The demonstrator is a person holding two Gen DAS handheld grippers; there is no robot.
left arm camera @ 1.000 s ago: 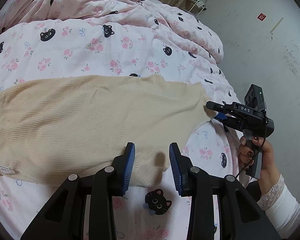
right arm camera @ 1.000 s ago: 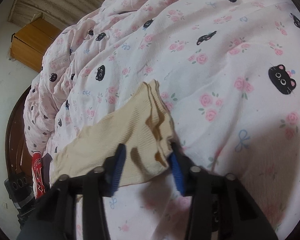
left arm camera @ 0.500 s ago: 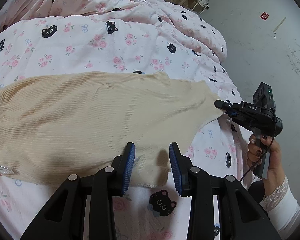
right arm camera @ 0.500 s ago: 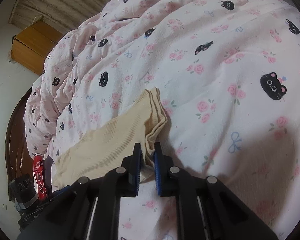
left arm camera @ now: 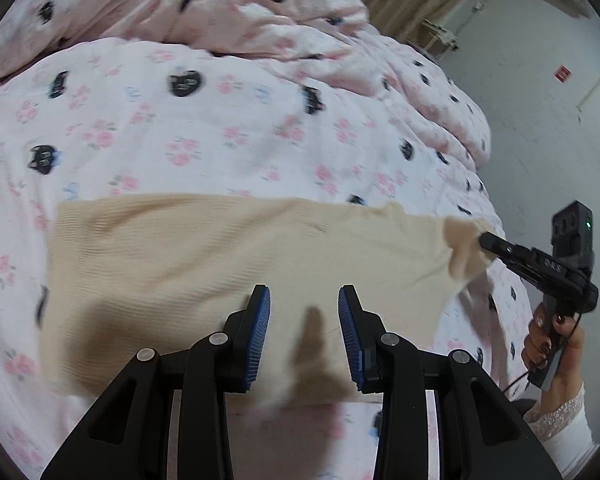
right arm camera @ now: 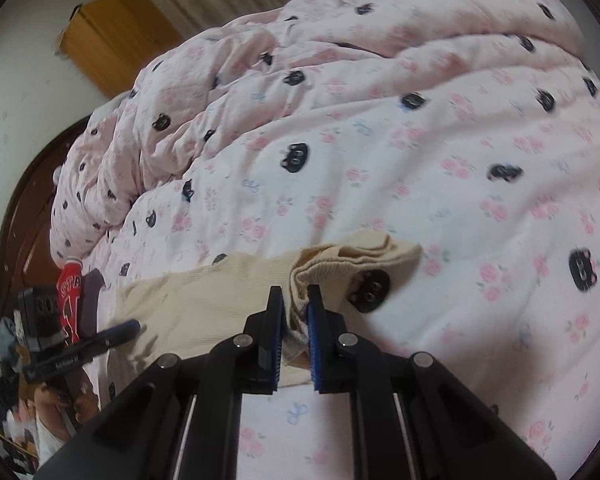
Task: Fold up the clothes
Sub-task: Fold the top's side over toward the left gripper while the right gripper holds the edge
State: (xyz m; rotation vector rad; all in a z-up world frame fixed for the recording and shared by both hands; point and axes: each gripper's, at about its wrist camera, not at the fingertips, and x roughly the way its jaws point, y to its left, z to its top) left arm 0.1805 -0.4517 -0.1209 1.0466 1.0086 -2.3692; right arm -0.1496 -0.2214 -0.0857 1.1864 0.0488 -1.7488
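Note:
A cream ribbed garment point(left arm camera: 204, 256) lies flat across the pink cat-print duvet point(left arm camera: 228, 136). My left gripper point(left arm camera: 303, 314) hovers open over the garment's near edge, with nothing between its blue pads. To the right, a hand holds my right gripper point(left arm camera: 485, 242), which pinches the garment's far end and lifts it slightly. In the right wrist view my right gripper point(right arm camera: 295, 306) is shut on the bunched, folded end of the cream garment point(right arm camera: 204, 300). The left gripper point(right arm camera: 126, 326) shows at the left over the cloth.
The duvet point(right arm camera: 420, 152) is rumpled into high folds at the back. A wooden cabinet point(right arm camera: 116, 40) and dark bed frame point(right arm camera: 20, 208) stand at the left. A red garment point(right arm camera: 70, 296) and more clothes lie beside the bed. The grey floor point(left arm camera: 540, 128) lies right of the bed.
My right gripper went from open around the garment's end to shut on it, and has raised that end. The cloth has shifted right in the left wrist view. The left gripper stays open.

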